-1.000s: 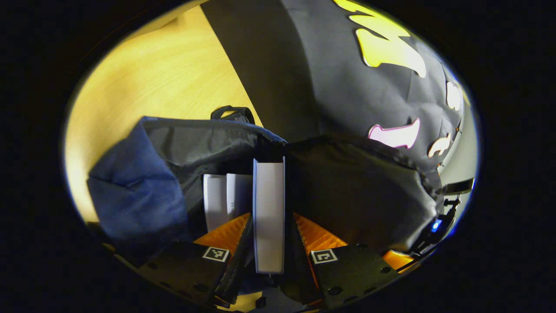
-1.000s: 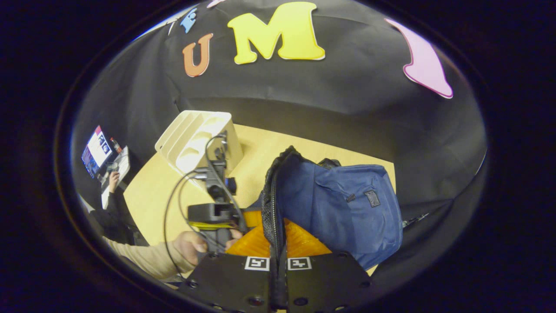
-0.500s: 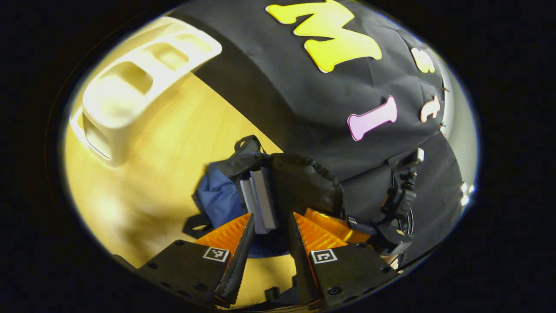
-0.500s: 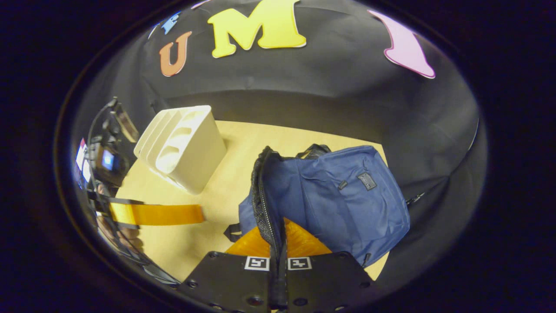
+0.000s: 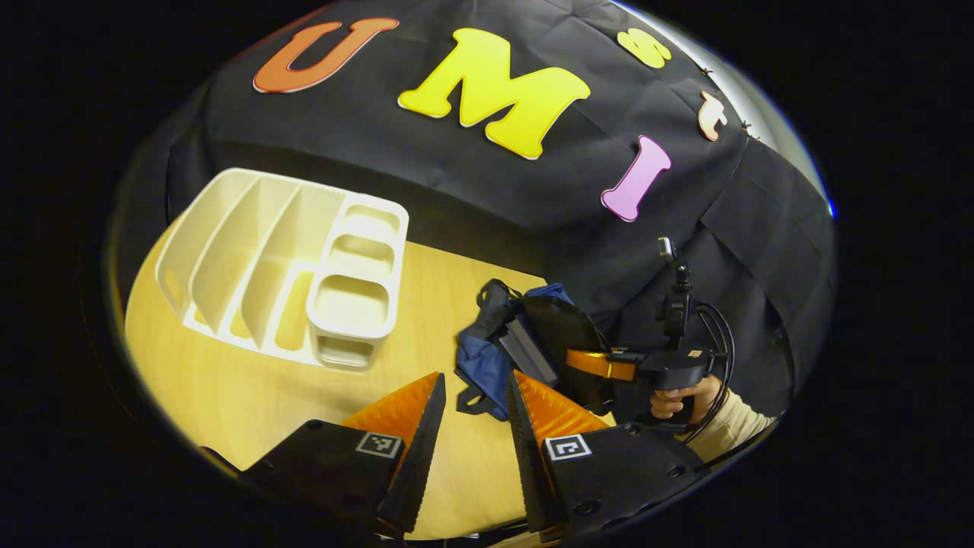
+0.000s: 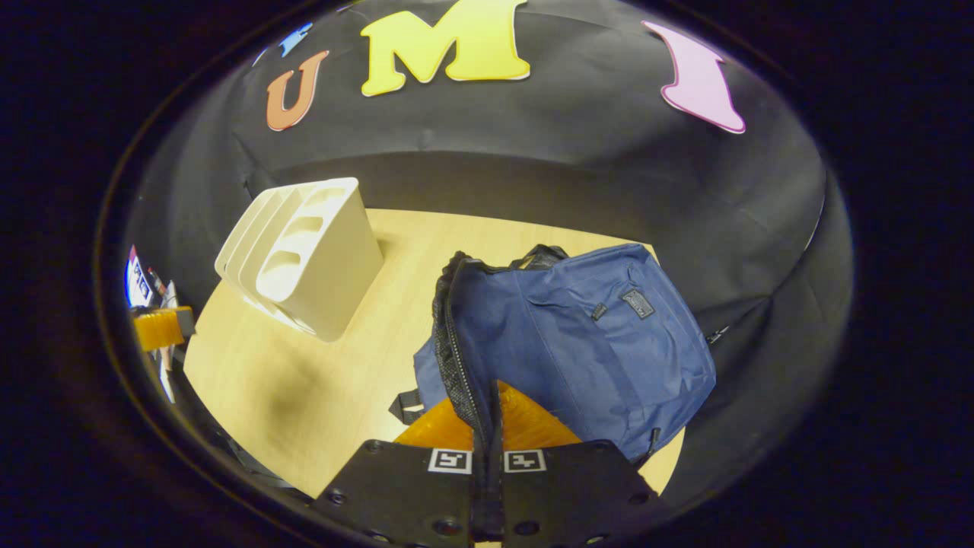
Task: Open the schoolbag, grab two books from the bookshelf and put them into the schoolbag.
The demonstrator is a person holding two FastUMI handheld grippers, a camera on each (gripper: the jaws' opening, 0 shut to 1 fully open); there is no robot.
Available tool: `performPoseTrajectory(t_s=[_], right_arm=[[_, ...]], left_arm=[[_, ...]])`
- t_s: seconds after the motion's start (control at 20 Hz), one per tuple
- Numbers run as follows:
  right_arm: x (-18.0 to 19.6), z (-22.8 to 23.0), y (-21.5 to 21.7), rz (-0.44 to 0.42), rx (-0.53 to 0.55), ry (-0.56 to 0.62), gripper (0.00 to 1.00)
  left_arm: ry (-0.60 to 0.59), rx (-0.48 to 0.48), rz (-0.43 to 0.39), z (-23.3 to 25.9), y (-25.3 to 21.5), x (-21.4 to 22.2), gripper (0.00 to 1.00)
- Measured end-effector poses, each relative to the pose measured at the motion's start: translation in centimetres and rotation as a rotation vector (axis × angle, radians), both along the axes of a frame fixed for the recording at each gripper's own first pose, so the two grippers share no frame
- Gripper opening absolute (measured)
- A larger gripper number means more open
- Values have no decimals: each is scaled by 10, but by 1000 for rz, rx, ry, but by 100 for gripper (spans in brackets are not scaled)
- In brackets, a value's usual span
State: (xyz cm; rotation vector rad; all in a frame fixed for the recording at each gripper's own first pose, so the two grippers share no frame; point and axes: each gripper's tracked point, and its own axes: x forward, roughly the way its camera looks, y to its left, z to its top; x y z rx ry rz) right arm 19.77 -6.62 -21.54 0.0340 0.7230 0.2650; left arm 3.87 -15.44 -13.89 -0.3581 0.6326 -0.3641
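While its two fingers stand apart with nothing between them, the left gripper (image 5: pixel 473 426) hangs over the bare wooden table (image 5: pixel 251 388) in the left gripper view. Just beyond its fingertips sits the blue schoolbag (image 5: pixel 487 364), its top gaping, and the edges of the books (image 5: pixel 525 352) show inside the opening (how many cannot be told from here). Beside the bag on that view's right, a hand (image 5: pixel 673 402) with a light sleeve holds the other gripper, whose fingers reach in to the dark rim of the bag. Farther off to the left stands the white bookshelf (image 5: pixel 289 266), its slots holding nothing, with the black cloth wall behind it. In the right gripper view, the right gripper (image 6: pixel 487 438) is closed tight on the schoolbag's zippered edge (image 6: pixel 456 358), the strip of mesh and zipper teeth running up from between the pressed fingers. The schoolbag (image 6: pixel 586 342) leans away to the right of that edge, its front pocket and small patch facing up, resting on the table (image 6: pixel 304 396) near the far right corner. Well apart from it, to the left and farther back, stands the bookshelf (image 6: pixel 304 259), seen end-on.
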Motion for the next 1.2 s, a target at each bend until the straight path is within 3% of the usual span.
performPoseTrajectory(t_s=[0.3, 0.5, 0.7, 0.85, 1.0, 1.05, 1.1, 1.2], right_arm=[[0, -7, 3, -28, -18, 2, 1], [2, -12, 8, -62, -9, 12, 1], [0, -8, 9, -108, 12, -1, 10], [-6, 5, 6, -154, 41, -24, 21], [-18, 29, 3, -175, 53, -78, 53], [-23, 40, 6, -173, 68, -92, 57], [-27, 52, 8, -179, 78, -108, 70], [-38, 86, 6, -198, 90, -167, 82]], left_arm=[[-227, 308, 154, 66, 80, 6, 54], [-338, 396, 242, 114, 113, -4, 54], [-402, 446, 295, 144, 143, -7, 60], [-404, 372, 306, 155, 148, -10, 61], [-402, 348, 312, 161, 153, -15, 64], [-401, 348, 309, 159, 154, -16, 64], [-402, 350, 309, 159, 154, -16, 64], [-404, 335, 306, 161, 154, -19, 64]])
